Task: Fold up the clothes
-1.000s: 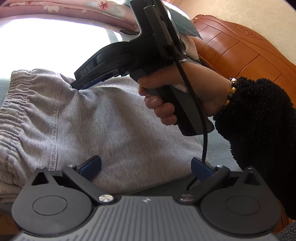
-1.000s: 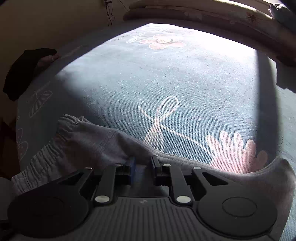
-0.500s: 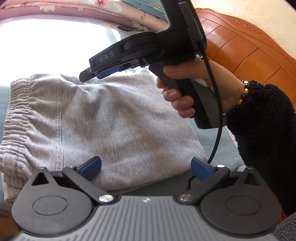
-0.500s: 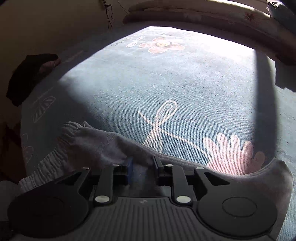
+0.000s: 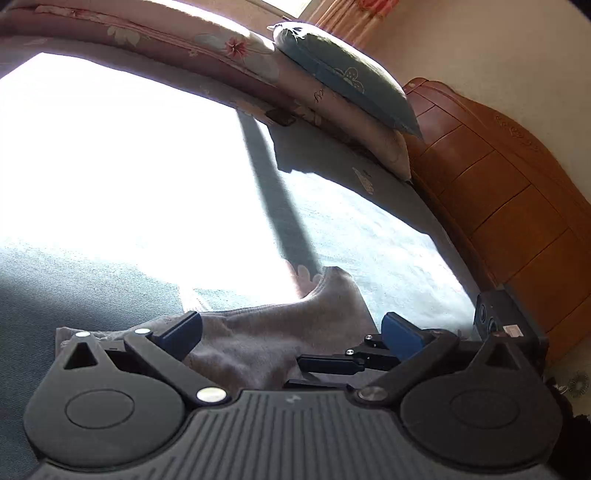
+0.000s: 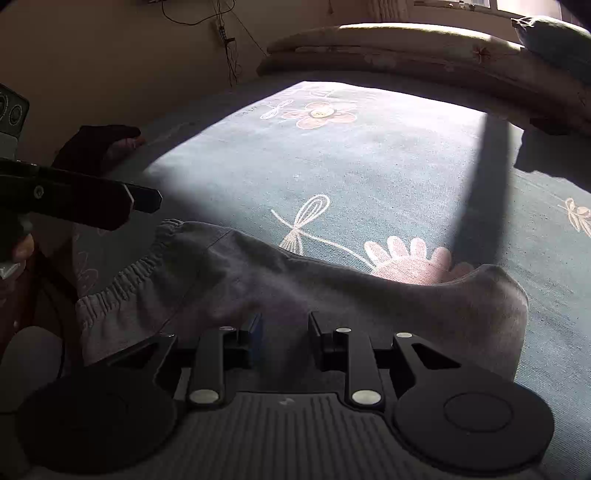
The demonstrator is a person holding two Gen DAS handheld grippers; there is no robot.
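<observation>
Bedroom with a blue-green bedspread (image 6: 388, 166) printed with pink flowers and white dragonflies, partly in bright sun, crossed by a dark band of shadow. Folded grey sweatpants (image 6: 258, 280) lying on the near part of the bedspread, elastic waistband toward the left of the right wrist view, a rounded corner raised at the right; same garment seen low and central in the left wrist view (image 5: 280, 332). Right gripper (image 6: 284, 330) directly above the grey fabric, jaws narrowly parted after just closing a little, cloth visible in the gap, pads not seen pressing on it. Left gripper (image 5: 291, 326) wide open over the garment's near edge, holding nothing; its black body also entering the right wrist view from the left (image 6: 146, 199). Right gripper's linkage visible behind the left gripper's right finger (image 5: 400, 332). Dark sleeve with a hand (image 6: 125, 142) resting at the far left bed edge. Rolled floral quilt (image 5: 207, 48) and blue pillow (image 5: 343, 74) along the far side; orange-brown wooden headboard (image 5: 498, 177) at the right; cables (image 6: 225, 33) hanging on the beige wall.
</observation>
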